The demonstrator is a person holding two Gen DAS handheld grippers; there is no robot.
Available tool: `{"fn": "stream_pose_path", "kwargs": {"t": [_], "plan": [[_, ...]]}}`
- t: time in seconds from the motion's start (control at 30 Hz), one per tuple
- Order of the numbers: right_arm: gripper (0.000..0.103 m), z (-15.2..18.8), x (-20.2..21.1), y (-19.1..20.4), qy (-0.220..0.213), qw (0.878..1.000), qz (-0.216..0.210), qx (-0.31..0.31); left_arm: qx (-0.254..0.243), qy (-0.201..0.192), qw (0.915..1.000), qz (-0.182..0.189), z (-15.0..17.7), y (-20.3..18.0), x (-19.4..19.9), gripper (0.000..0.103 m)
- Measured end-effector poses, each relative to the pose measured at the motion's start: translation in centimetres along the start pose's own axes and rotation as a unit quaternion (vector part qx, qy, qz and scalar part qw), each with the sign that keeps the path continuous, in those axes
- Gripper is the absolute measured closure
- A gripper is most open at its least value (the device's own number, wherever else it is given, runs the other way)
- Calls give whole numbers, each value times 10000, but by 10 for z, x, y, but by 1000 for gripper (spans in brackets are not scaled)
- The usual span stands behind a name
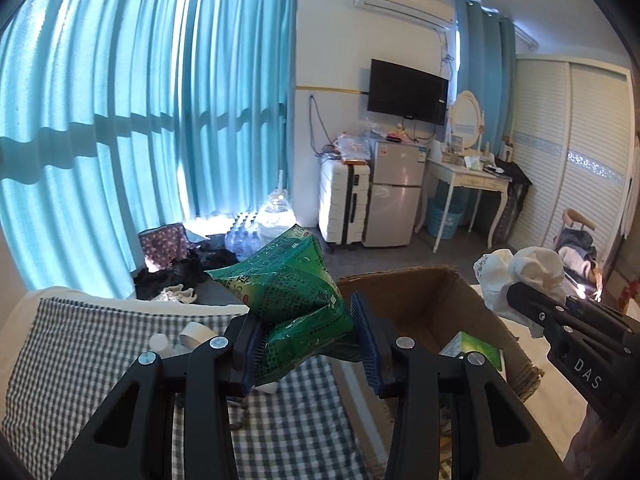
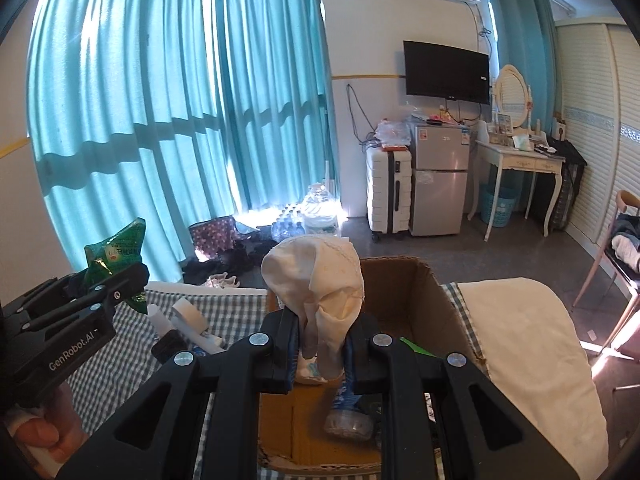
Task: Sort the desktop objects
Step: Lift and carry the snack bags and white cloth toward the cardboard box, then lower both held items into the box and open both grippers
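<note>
My left gripper (image 1: 310,344) is shut on a crumpled green printed packet (image 1: 296,280), held above the checked cloth just left of an open cardboard box (image 1: 424,296). In the right wrist view the same packet (image 2: 116,248) sticks up from the left gripper (image 2: 120,284) at the left edge. My right gripper (image 2: 320,344) is shut on a cream-white lacy cloth (image 2: 320,276), hanging over the near end of the cardboard box (image 2: 404,288). The left wrist view shows that white cloth (image 1: 520,268) in the right gripper (image 1: 516,296) at the far right. Inside the box lie a plastic bottle (image 2: 344,416) and a green item (image 1: 480,350).
On the checked cloth (image 1: 100,340) lie a white roll (image 2: 188,312), a small white bottle (image 1: 160,344) and other small items. A white pillow (image 2: 528,340) lies right of the box. Beyond are turquoise curtains, shoes, water bottles, a suitcase, a fridge and a dressing table.
</note>
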State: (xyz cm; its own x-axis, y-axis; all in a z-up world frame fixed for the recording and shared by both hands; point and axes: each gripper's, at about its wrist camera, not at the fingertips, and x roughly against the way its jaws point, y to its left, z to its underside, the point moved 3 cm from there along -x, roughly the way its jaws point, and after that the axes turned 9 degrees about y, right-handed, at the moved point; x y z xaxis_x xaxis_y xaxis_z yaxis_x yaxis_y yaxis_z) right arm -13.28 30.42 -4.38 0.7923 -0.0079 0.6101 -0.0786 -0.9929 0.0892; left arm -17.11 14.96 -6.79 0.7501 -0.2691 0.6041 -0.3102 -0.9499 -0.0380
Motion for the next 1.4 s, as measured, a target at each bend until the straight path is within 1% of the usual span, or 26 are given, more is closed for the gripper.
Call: {"fn": "stream_pose_path", "kwargs": {"t": [0.1,0.17,0.27,0.4,0.57,0.73,0.87,1.0,1.17,1.3,1.37,1.4], "plan": [[86,1,-5,-15,106,9998,163,-79,-113,35,9999,104,-3,-18,-10,61],[86,4,-9,-25,154,9992,348,-94,-214,50,9996,162,-3,-31,-17,61],[86,7,-13,-38,218,9992,279,-205,-281,173,9990,288,-3,-46,-30,61],[86,11,-21,-57,308,9984,348,-333,-352,314,9981,408,-5,-63,-49,61],[86,23,-45,-78,664,9963,262,-472,-474,649,9952,564,-3,-80,-79,61],[86,36,-69,-91,961,9934,262,-568,-653,1079,9897,682,2,-97,-116,61],[86,40,-78,-97,1053,9924,236,-598,-694,1366,9858,688,6,-103,-139,61],[86,42,-88,-99,1106,9917,217,-612,-673,1701,9801,767,10,-107,-160,61],[86,43,-99,-97,1191,9910,227,-575,-691,1945,9756,742,18,-108,-177,60],[86,47,-107,-97,1352,9889,239,-572,-684,1966,9751,763,19,-106,-180,57],[86,48,-109,-96,1375,9887,249,-541,-642,1926,9759,798,19,-104,-177,53],[83,48,-109,-95,1375,9888,243,-519,-611,1899,9766,810,17,-103,-175,52]]}}
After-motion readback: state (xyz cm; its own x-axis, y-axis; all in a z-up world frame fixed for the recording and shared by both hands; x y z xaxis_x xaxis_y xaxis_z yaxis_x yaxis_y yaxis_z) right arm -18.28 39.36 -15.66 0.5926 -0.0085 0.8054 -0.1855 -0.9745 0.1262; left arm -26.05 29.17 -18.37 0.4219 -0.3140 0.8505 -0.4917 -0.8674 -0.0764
